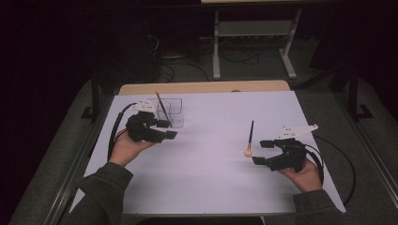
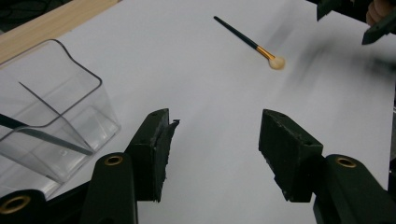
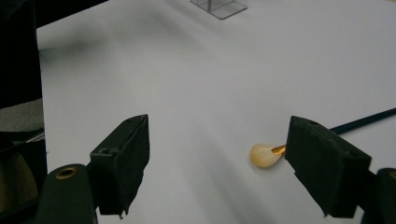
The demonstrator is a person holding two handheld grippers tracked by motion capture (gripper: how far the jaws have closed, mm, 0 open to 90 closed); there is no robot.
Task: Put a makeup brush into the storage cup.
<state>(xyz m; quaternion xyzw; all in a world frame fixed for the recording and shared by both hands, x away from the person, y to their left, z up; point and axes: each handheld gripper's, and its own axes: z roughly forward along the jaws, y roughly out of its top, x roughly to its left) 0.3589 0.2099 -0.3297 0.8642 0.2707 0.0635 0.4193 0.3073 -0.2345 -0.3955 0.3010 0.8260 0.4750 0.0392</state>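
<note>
2 brushes [image 1: 249, 138], 1 clear holder [image 1: 172, 112], 2 grippers [image 1: 169, 129] open

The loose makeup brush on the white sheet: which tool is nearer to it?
Right. The right tool sits open just beside the brush, near its bristle tip. The left tool is across the sheet by the clear organizer.

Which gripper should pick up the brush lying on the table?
Right. The right gripper sits open just beside the brush, its tuft near one jaw. The left gripper is open by the clear holder.
</note>
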